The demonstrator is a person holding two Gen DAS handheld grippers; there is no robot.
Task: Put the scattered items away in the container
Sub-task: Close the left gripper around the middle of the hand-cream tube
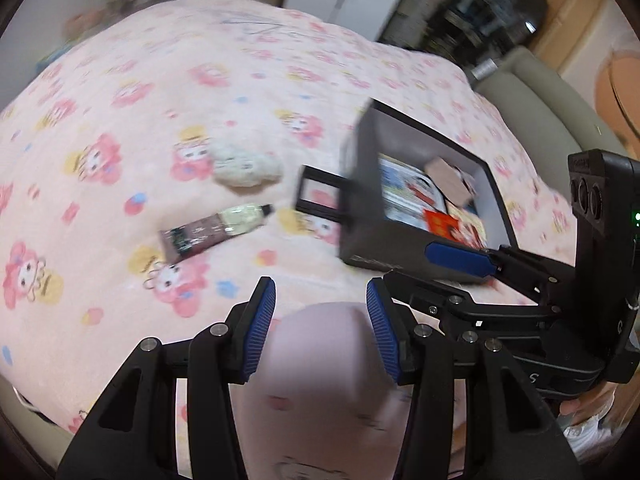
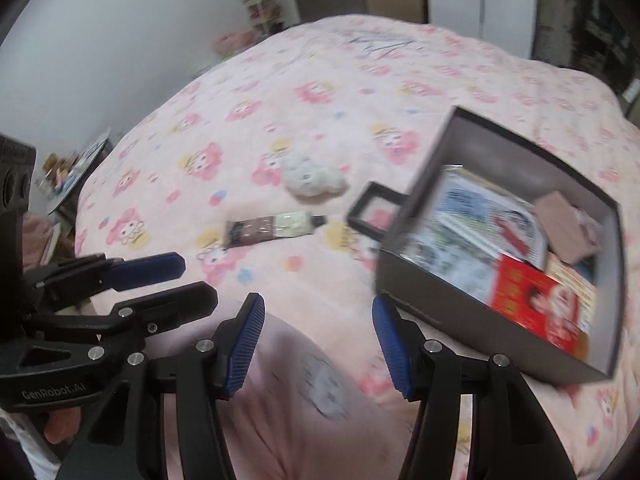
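Box [image 2: 416,280] contents clearer in right view; left shows chair [image 1: 532,92].

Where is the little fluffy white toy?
In both wrist views, the small fluffy white plush toy lies mid-bed on the pink cartoon blanket, just beyond the brown-and-cream tube.
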